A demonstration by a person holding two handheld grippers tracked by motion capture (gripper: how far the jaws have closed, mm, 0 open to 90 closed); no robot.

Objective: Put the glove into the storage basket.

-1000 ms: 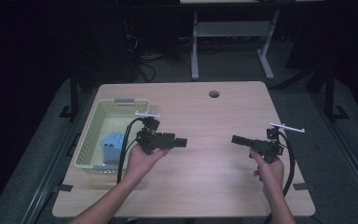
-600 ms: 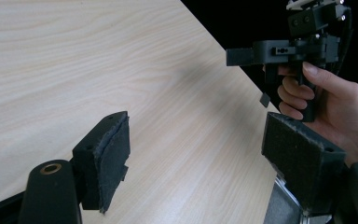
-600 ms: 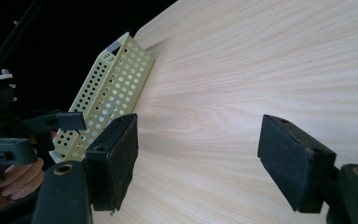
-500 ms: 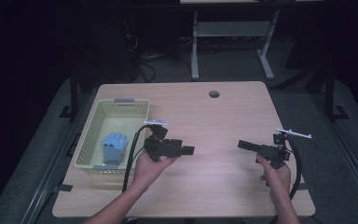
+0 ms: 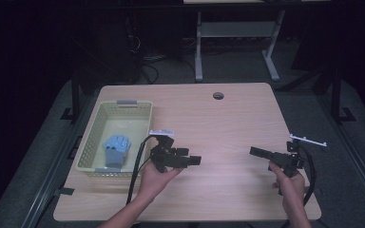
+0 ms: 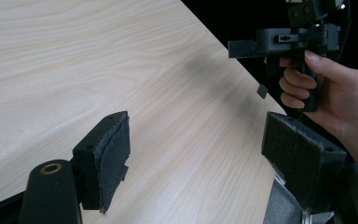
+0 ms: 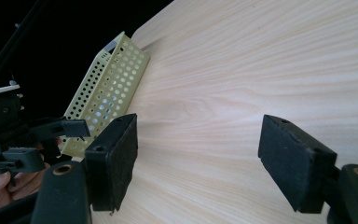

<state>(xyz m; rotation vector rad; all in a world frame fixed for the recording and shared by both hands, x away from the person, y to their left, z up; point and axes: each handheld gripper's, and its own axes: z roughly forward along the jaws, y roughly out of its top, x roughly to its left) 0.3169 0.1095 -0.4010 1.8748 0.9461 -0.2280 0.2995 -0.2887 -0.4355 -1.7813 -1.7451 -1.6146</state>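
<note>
From the high view I've got the left gripper (image 5: 196, 160) and right gripper (image 5: 255, 151) hovering over the table (image 5: 228, 118), pointing at each other. A blue glove (image 5: 115, 148) sits in the basket (image 5: 105, 166). In the left gripper view the jaws are spread wide, nothing between them. The right gripper view is the same, with the glove just blue blur through the basket holes.

Pale yellow-green perforated basket (image 5: 90, 137) at left side of the wooden table (image 5: 228, 114), long axis running near to far; grey clip or tab on its far rim; upright, open top; blue glove (image 5: 115, 147) lying flat inside, toward the near end, fingers pointing far; the right gripper view shows the basket's (image 7: 107, 88) holed side wall, with blue glimpsed through the holes.
</note>
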